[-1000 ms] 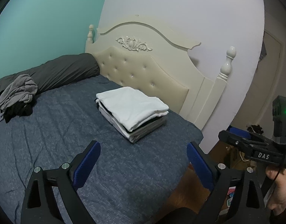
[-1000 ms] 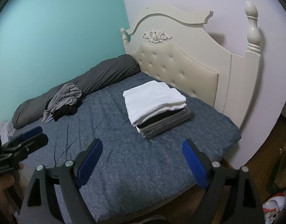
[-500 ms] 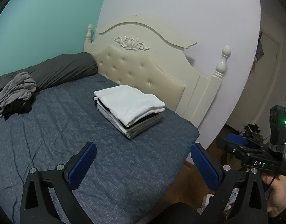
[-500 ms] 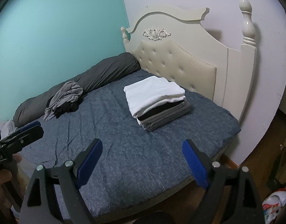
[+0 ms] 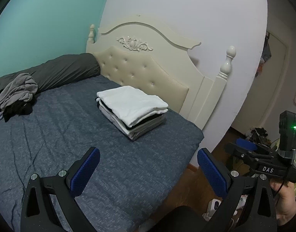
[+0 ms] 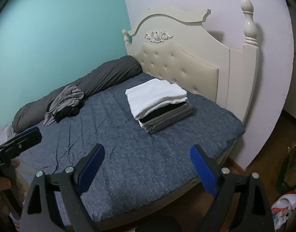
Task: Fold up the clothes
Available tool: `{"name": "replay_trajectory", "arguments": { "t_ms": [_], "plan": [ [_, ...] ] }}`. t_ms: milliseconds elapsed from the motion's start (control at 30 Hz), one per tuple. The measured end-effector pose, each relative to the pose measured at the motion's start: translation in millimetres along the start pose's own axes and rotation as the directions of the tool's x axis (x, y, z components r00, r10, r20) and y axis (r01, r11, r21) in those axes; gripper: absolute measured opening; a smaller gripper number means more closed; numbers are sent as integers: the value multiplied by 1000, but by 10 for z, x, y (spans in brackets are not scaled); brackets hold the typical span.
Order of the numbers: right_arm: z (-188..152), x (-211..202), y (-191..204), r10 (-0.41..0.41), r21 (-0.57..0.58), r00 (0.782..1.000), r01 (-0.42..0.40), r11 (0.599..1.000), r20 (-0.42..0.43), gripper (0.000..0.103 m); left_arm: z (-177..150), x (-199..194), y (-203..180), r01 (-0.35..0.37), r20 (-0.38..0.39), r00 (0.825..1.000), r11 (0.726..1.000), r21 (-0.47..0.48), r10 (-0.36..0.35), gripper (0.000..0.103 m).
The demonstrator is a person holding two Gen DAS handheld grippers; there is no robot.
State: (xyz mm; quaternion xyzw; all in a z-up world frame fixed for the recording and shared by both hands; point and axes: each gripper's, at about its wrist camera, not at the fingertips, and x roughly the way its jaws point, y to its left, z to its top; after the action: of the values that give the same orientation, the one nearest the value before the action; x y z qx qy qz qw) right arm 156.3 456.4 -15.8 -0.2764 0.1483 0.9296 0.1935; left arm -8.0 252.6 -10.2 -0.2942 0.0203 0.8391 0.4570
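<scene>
From the left wrist, a teal and pale wall back a cream headboard (image 5: 148, 71) and a bed (image 5: 60, 145) under a blue cover. The folded stack (image 5: 132, 110) sits near the headboard corner, likely parked clear of the working middle. The unfolded clothes (image 5: 16, 94) lie bunched against the grey bolster (image 5: 60, 71). The left gripper (image 5: 148, 164) hangs spread and empty over the bed's near edge.

From the right wrist, the right gripper (image 6: 148, 166) is likewise spread, holding nothing. Broad bare cover lies between stack and bundle, ample room for spreading a garment.
</scene>
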Motion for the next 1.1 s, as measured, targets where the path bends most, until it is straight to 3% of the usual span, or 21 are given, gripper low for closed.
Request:
{"name": "replay_trajectory", "arguments": {
  "t_ms": [300,1100],
  "plan": [
    [-92,-59,24,1,13,1000,-1,1000,7,99,-71,-47,3,-17,-4,1000,1000,12,17,103],
    [-165,-107,109,11,4,1000,-11,1000,20,100,-182,-99,1,-24,-19,1000,1000,4,24,103]
  ]
}}
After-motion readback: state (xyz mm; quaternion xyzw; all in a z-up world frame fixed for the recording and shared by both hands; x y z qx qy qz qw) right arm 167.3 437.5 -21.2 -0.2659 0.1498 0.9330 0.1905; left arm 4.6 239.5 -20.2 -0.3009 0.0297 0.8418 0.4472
